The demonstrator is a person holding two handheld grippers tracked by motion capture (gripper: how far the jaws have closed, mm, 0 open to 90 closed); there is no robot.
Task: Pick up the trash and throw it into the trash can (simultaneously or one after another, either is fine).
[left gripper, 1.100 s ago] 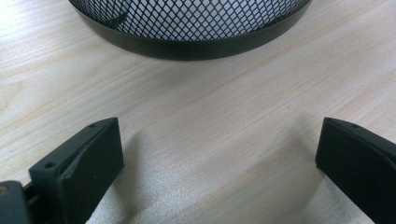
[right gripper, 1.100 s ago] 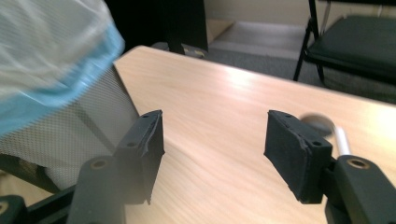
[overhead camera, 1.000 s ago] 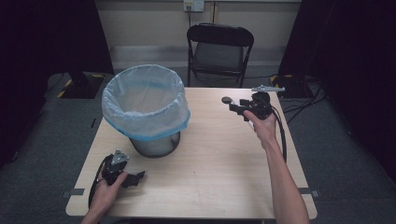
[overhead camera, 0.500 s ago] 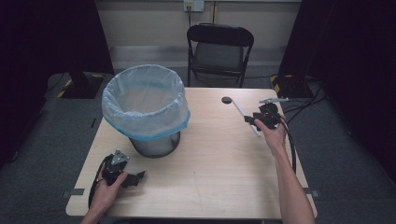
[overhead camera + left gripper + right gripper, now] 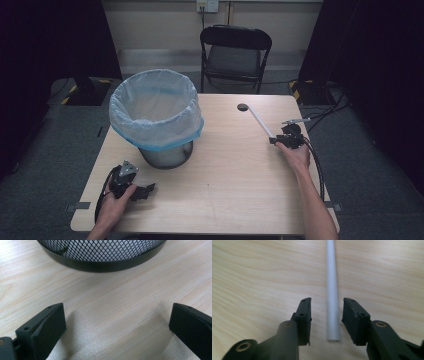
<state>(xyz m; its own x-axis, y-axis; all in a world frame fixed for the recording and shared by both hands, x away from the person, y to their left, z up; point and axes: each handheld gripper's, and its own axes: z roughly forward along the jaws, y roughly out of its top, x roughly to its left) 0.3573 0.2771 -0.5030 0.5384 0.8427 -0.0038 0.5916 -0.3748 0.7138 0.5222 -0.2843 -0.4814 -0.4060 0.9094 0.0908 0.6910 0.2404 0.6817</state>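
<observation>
From above, the right gripper was down at the near end of a long white stick that lay flat on the table, its black round head at the end farthest from the gripper. It looked a light, stiff thing, thin and smooth, likely to roll or slide under a loose pinch, so the near end of the shaft seemed the sensible place to take it, square across. Over at the left, the left gripper rested on the table just short of the bin, nothing in it.

In the left gripper view the two jaws stood wide apart, bare wood between them, the bin's mesh base straight ahead.

In the right gripper view the stick's end lay right between the jaws, which had just been closing in. A sliver of table showed on either side, so the pads were narrow but not yet pressing.
</observation>
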